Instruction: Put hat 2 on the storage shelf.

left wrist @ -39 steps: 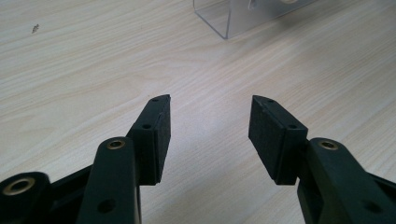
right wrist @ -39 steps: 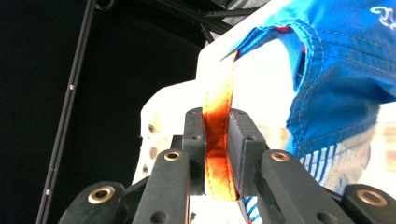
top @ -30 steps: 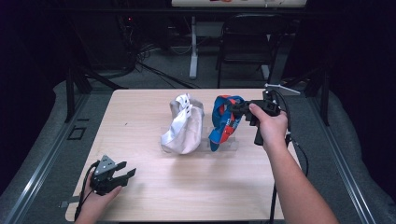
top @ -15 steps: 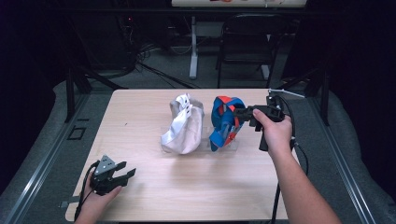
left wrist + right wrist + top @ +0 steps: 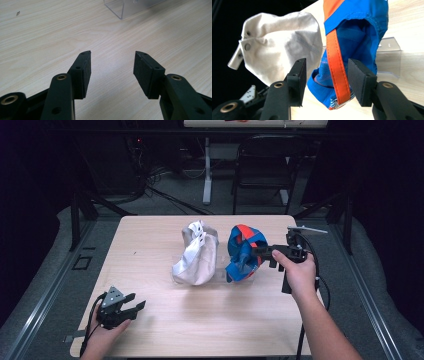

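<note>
The blue-and-orange cap [image 5: 352,42] sat on a clear acrylic stand [image 5: 390,52] on the wooden table [image 5: 210,320], directly ahead of the right gripper [image 5: 325,82]. That gripper's jaws had just been opening and stood spread, with the cap's orange strap [image 5: 338,75] hanging in the gap between them, neither pad pressing on it. To that gripper's left stood the cream cap [image 5: 284,47], propped on its own stand and touched by nothing. The left gripper [image 5: 111,72] rested low at the near left of the table, well apart from both caps, jaws spread over bare wood with nothing between them. Judging by this, both caps looked placed and the blue one freshly released; only pulling the right hand clear seemed left.
</note>
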A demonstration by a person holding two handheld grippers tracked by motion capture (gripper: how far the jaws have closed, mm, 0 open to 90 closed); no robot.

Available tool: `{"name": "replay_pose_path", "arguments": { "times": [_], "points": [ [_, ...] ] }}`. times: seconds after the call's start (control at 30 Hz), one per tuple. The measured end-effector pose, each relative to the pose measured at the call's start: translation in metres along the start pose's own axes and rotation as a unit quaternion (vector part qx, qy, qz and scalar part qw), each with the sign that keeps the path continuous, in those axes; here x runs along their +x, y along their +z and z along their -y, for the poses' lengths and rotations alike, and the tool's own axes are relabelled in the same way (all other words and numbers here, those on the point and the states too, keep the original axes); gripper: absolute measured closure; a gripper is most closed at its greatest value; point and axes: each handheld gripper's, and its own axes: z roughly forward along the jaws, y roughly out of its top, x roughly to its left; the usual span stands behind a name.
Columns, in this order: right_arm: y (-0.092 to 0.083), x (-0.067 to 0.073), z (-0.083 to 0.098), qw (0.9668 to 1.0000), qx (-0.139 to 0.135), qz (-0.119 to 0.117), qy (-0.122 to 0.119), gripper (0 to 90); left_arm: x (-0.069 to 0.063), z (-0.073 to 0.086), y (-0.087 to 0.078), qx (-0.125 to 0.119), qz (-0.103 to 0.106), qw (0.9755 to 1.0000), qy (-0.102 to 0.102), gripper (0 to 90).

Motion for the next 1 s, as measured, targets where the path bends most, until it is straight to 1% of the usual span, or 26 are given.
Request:
{"name": "replay_pose_path", "arguments": {
  "times": [0.03,0.1,0.13,0.17,0.2,0.3,0.37,0.43,0.53,0.67,0.8,1.0],
  "points": [
    [-0.001,0.0,0.002,1.0,-0.001,0.004,-0.006,49.4,0.0,0.0,0.001,-0.004,-0.001,1.0,-0.001,48.8],
    [-0.002,0.0,0.007,0.9998,-0.006,0.011,-0.012,48.1,0.0,0.0,0.001,-0.003,-0.001,1.0,-0.002,48.8],
    [-0.003,-0.001,0.009,0.9997,-0.004,0.014,-0.02,47.5,0.0,0.0,0.001,-0.003,-0.001,1.0,-0.002,48.8],
    [-0.003,-0.002,0.013,0.9993,-0.005,0.024,-0.03,47.3,0.0,0.0,0.0,-0.003,0.0,1.0,-0.001,48.8],
    [-0.003,-0.003,0.016,0.999,-0.007,0.028,-0.035,47.1,0.0,0.001,0.0,-0.003,-0.001,1.0,-0.001,48.8],
    [-0.002,-0.008,0.027,0.9986,-0.009,0.031,-0.041,46.9,0.0,0.001,0.001,-0.003,-0.001,1.0,-0.001,48.7],
    [-0.001,-0.01,0.035,0.9981,-0.008,0.035,-0.051,47.1,0.0,0.0,0.001,-0.002,-0.001,1.0,0.001,48.8],
    [0.0,-0.012,0.043,0.9977,-0.01,0.034,-0.058,47.2,0.0,0.001,0.001,-0.002,-0.001,1.0,-0.002,48.8],
    [-0.002,-0.015,0.053,0.9977,-0.015,0.023,-0.061,47.3,0.0,0.0,0.001,0.002,0.0,1.0,0.0,48.8],
    [-0.005,-0.017,0.064,0.9974,-0.022,0.014,-0.067,47.4,0.0,0.001,0.001,-0.002,-0.001,1.0,-0.002,48.8],
    [-0.006,-0.02,0.074,0.9969,-0.034,0.013,-0.069,47.4,0.0,0.001,0.001,-0.002,-0.001,1.0,-0.003,48.8],
    [-0.002,-0.033,0.097,0.9967,-0.042,0.012,-0.069,48.2,0.0,0.001,0.001,-0.002,-0.001,1.0,-0.002,48.8]
  ]
}}
